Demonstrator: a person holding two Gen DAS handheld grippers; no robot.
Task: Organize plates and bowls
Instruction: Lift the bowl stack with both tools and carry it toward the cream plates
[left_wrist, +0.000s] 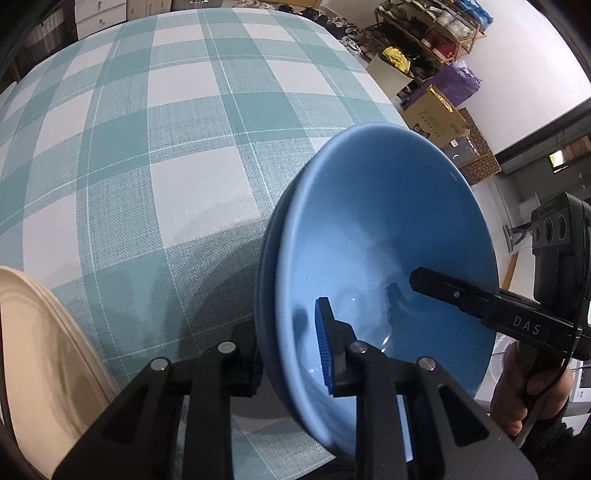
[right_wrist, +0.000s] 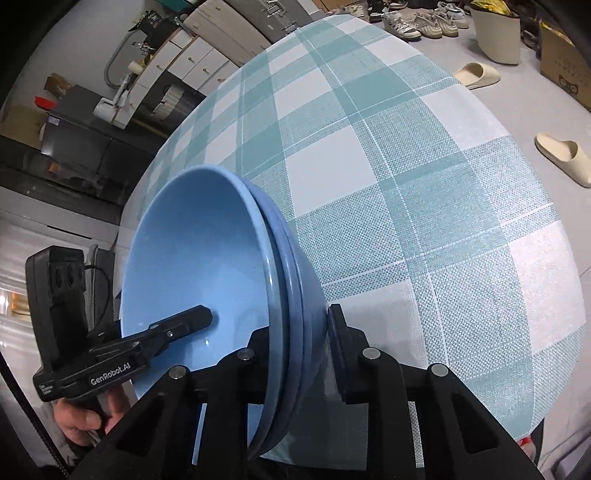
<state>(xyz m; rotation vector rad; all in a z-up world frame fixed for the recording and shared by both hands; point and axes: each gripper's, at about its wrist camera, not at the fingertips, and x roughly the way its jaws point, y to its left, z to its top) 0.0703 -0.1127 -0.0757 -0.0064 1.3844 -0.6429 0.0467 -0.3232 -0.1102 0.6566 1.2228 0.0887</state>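
Nearby: cream plate (left_wrist: 33, 354) beside nested blue bowls (left_wrist: 369, 240); checked tablecloth (left_wrist: 147, 147) otherwise bare.

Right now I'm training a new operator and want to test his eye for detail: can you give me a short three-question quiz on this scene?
1. True or false: only the left tool grips the blue bowls, while the right tool hangs free.
2. What lies at the left edge of the left wrist view? A) a cream plate B) a red mug C) a steel pot
3. Fill in: the tablecloth is teal and white ____.
Key: 1 false, both tools clamp the nested bowls' rims from opposite sides; 2 A; 3 checked.
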